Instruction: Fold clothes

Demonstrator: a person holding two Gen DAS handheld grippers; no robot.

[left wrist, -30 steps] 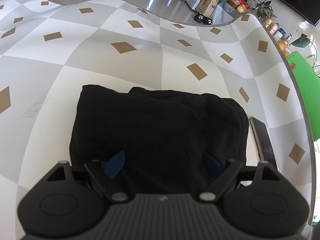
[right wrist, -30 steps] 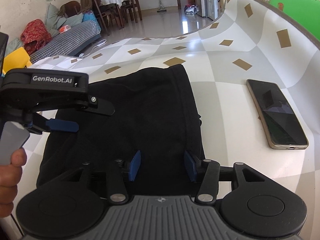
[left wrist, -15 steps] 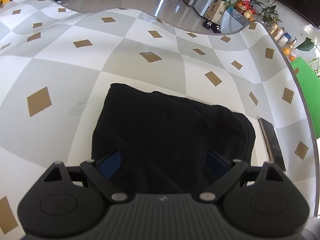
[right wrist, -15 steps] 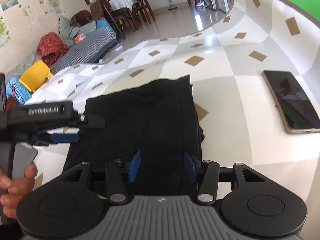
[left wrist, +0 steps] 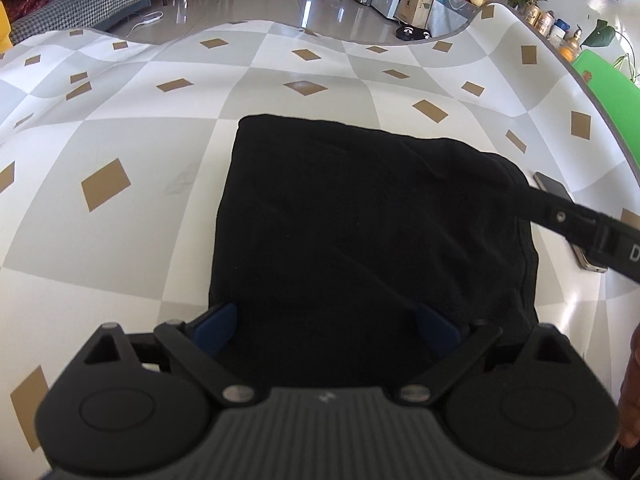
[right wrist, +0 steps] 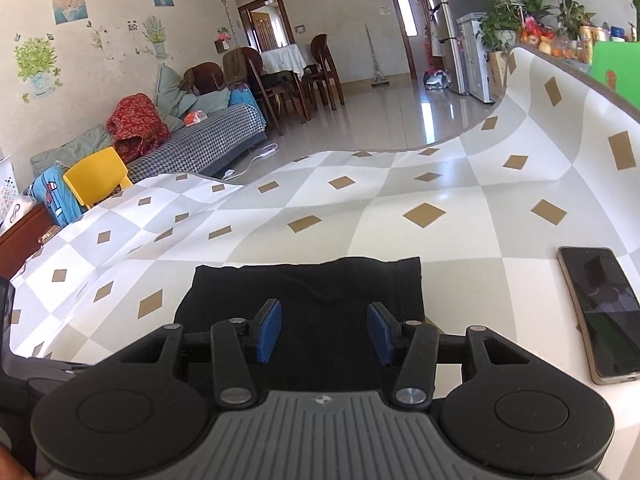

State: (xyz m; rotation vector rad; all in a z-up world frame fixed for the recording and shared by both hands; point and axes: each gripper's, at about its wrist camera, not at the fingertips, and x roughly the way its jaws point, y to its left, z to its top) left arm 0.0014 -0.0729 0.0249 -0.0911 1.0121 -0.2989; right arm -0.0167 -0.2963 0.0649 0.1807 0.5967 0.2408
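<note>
A black garment lies folded into a thick rectangle on the checked tablecloth. My left gripper hovers over its near edge, its jaws opening wide, the blue pads clear of the cloth and nothing pinched. From the right, a finger of the right gripper reaches over the garment's right side. In the right wrist view the garment sits just beyond my right gripper, whose pads stand half apart with nothing held.
A dark phone lies face up to the right of the garment, also seen partly behind the right gripper's finger. The table's far edge curves off toward a tiled floor. A green board stands at the far right, and a hand shows at the frame edge.
The left gripper's jaws have spread wider and it has drawn back, showing the whole garment. The right gripper has tilted up, and the left gripper has slipped out of its view.
</note>
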